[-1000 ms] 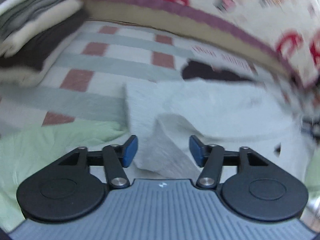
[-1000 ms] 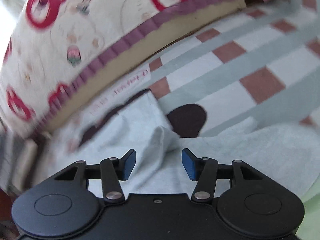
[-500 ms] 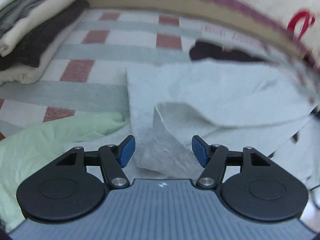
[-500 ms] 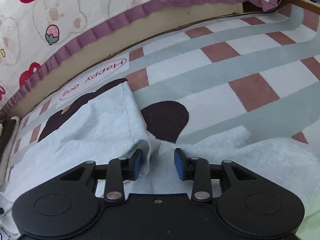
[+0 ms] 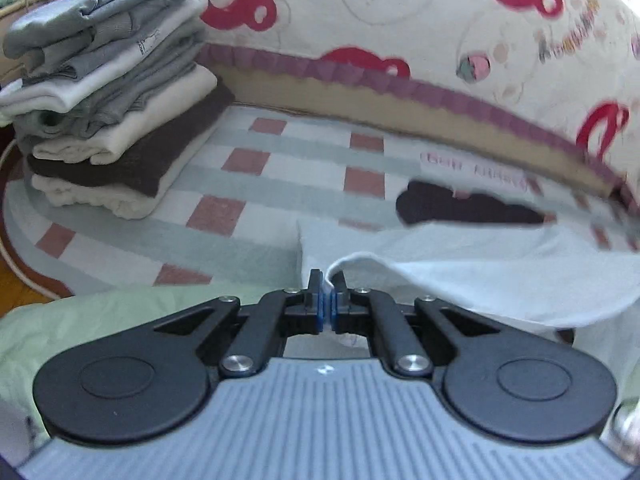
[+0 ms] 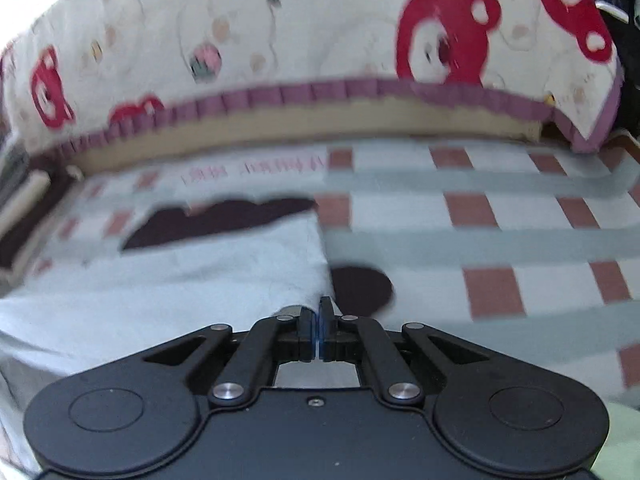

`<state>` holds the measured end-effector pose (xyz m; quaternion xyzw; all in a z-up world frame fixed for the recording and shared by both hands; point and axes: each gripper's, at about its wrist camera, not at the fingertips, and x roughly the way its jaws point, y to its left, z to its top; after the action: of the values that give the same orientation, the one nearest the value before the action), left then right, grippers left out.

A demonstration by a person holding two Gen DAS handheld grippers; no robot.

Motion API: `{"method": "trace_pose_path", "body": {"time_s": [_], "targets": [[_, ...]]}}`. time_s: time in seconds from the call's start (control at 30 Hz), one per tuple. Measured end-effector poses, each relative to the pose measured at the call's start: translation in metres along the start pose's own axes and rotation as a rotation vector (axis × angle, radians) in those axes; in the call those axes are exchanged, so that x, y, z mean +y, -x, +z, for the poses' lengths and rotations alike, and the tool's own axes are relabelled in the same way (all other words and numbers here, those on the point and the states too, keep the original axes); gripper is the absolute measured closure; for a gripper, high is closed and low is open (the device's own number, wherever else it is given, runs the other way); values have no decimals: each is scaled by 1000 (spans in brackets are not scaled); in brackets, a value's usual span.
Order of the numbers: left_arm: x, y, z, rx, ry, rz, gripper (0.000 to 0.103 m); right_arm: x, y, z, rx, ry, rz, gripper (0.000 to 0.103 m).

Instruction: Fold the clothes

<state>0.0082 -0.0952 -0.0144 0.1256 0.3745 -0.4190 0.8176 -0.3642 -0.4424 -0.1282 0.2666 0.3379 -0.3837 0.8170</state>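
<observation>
**Pale garment gripped at two edges for a fold**

A checked mat point(image 5: 280, 184) is spread below a bear-print quilt point(image 5: 400, 20). On the mat, a pale grey garment point(image 5: 480, 272) is laid just right of a light green cloth point(image 5: 100, 320) and well apart from the stack of folded clothes point(image 5: 112, 100) at the mat's far left. The garment's near edge is clamped in the left claw point(image 5: 328, 300); its right edge is clamped in the right claw point(image 6: 318, 328). A fold is judged to be beginning. Next, both held edges would need to be carried together across the garment, evenly, toward the quilt.
</observation>
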Motion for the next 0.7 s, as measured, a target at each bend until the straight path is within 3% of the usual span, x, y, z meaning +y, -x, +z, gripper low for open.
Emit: {"method": "trace_pose_path", "body": {"time_s": [0.1,0.17,0.3,0.4,0.53,0.6,0.7], "targets": [[0,-3,-14,48,-11,-11,100,-15,-6,-11,67,-48,15,101],[0,-4,-24,80,-19,-19,100,-17,4,-12,49,-63,42,101],[3,12,-26,69,-30,-20,100,-16,23,-16,62,-11,48,101],[4,9,-36,136,-24,-48,100,-25,17,-29,150,-9,20,101],[-9,-5,-57,244,-150,-16,97,-24,6,-52,238,36,53,100],[-13,-6,-63,248,-183,2,96,-23,5,-64,236,110,28,99],[-10,2,-61,254,-176,-23,95,-34,9,-70,257,111,-6,99]]}}
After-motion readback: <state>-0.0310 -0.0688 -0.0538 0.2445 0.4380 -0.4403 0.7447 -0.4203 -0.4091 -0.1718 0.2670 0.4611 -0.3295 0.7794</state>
